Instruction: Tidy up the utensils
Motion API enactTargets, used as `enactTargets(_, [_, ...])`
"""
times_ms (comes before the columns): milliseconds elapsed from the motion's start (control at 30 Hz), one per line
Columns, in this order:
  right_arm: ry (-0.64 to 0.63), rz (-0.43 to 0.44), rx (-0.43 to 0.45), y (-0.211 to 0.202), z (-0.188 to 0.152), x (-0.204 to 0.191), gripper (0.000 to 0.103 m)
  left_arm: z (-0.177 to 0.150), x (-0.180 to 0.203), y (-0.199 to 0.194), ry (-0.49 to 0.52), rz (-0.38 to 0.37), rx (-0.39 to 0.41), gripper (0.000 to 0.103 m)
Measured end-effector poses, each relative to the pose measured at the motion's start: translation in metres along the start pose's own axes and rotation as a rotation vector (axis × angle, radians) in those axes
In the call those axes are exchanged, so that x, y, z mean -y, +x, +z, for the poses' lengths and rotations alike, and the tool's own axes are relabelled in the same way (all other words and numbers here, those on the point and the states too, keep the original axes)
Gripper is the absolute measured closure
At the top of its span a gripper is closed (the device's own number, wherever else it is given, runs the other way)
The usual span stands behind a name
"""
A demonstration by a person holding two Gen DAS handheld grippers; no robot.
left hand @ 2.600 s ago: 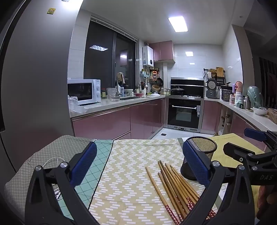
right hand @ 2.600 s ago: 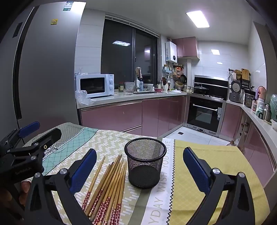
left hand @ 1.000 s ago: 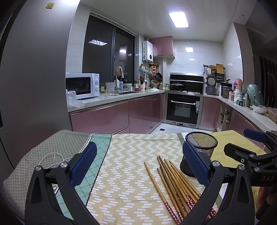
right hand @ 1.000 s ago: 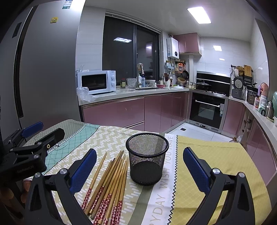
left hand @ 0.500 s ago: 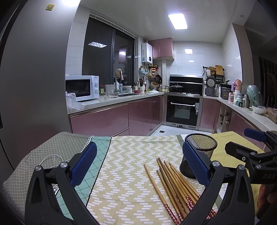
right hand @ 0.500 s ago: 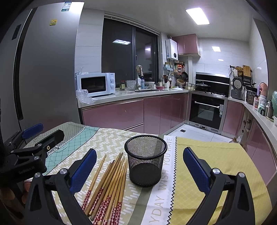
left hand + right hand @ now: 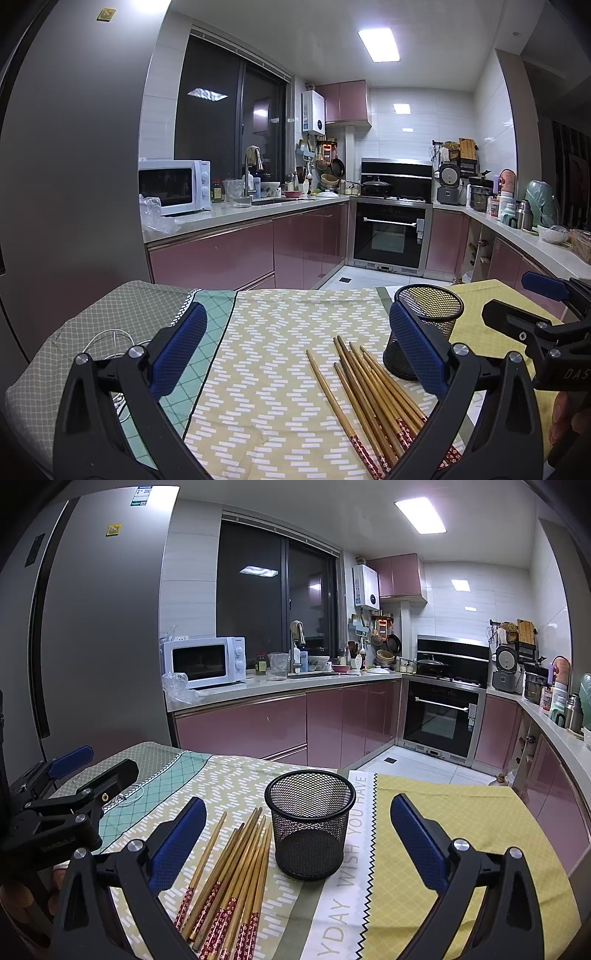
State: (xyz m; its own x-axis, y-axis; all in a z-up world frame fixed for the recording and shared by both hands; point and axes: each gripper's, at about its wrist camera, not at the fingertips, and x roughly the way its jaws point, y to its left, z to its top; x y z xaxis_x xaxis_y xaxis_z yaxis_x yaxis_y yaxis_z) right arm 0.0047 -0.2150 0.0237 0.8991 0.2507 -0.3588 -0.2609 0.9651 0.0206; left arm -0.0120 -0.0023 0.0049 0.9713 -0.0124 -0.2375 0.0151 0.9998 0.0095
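Chopsticks (image 7: 229, 878) lie beside empty mesh cup (image 7: 309, 825); both jaws gape, holding nothing.

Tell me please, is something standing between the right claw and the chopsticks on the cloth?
Nothing visible does. The right claw is open and empty; the chopsticks lie bare on the cloth, left of the mesh cup.

- My fingers (image 7: 177, 834) wear matt blue textured pads on black plastic.
- Wooden chopsticks (image 7: 236, 867), smooth, red-patterned ends.
- Black wire-mesh metal cup (image 7: 310, 827).
- Patterned cloth tablecloth (image 7: 461, 834), matt.
- Glossy pink cabinets (image 7: 243, 727).
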Motion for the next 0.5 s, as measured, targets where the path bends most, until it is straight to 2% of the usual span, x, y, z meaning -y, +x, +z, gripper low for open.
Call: enactTargets(500, [-0.004,0.005,0.001,0.0022,0.0005,-0.0015,0.006,-0.0001,-0.0009,0.0052,0.000,-0.007,-0.019,0.006])
